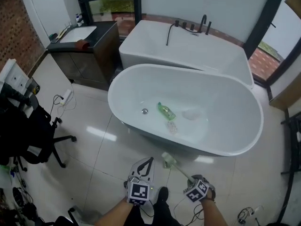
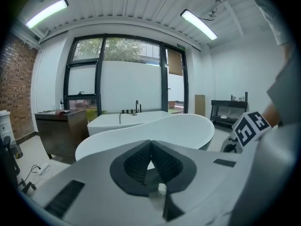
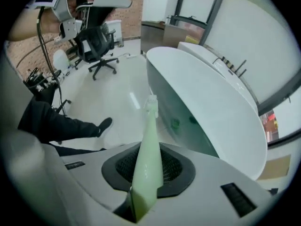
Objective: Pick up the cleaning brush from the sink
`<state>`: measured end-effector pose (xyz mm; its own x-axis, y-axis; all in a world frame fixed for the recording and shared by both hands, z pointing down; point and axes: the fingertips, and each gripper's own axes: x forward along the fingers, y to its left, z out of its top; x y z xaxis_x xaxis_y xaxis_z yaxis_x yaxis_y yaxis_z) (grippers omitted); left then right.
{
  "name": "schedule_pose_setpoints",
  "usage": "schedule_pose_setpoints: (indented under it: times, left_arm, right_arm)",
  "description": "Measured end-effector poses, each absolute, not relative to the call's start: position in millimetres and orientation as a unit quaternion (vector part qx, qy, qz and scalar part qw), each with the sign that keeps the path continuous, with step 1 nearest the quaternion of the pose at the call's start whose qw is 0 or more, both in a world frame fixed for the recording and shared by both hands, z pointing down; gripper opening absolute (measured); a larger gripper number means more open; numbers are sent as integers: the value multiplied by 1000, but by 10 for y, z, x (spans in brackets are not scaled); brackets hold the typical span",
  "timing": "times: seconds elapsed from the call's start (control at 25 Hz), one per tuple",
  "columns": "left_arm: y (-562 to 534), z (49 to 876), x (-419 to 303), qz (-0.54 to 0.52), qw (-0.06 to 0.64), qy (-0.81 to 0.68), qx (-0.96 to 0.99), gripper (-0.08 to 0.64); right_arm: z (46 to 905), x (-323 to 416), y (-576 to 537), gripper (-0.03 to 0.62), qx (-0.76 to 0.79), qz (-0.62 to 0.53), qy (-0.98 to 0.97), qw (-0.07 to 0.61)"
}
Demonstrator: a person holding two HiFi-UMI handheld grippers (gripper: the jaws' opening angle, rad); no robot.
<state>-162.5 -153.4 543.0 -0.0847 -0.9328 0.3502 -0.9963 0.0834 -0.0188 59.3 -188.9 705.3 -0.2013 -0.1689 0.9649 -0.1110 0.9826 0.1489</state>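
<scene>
The cleaning brush point(image 3: 146, 159) has a pale green handle and a small white bristle head point(image 3: 151, 101). My right gripper point(image 3: 148, 149) is shut on the handle, and the head sticks out past the jaws. In the head view the brush point(image 1: 176, 167) is held above the floor in front of the oval white tub point(image 1: 235, 140), with the right gripper point(image 1: 192, 181) at its lower end. My left gripper point(image 1: 146, 165) hangs beside it on the left. Its jaws meet at the tips with nothing between them, as the left gripper point(image 2: 150, 147) shows in its own view.
A green bottle point(image 1: 165, 110) and a clear item point(image 1: 171, 127) lie in the oval tub near the drain point(image 1: 145, 111). A second, rectangular tub point(image 1: 188, 51) stands behind it. A dark vanity cabinet point(image 1: 101, 51) is at back left, and a black office chair point(image 1: 33, 135) and cables at left.
</scene>
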Motion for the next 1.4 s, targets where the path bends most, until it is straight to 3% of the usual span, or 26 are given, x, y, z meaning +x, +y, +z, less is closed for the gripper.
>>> schedule_pose_setpoints:
  times: [0.24, 0.64, 1.04, 1.4]
  left_arm:
    - [-1418, 4522, -1208, 122, 104, -716, 679, 9]
    - [-1307, 3672, -271, 86, 79, -581, 805, 11]
    - [-933, 2814, 923, 64, 23, -494, 867, 9]
    - [-675, 2593, 1974, 43, 6, -472, 880, 9]
  right_arm:
    - [5837, 955, -1653, 54, 178, 28, -813, 554]
    - [4200, 1526, -1320, 54, 435, 98, -816, 367]
    - [3146, 2870, -667, 54, 598, 113, -763, 217]
    - [2692, 3979, -283, 52, 657, 90, -735, 141]
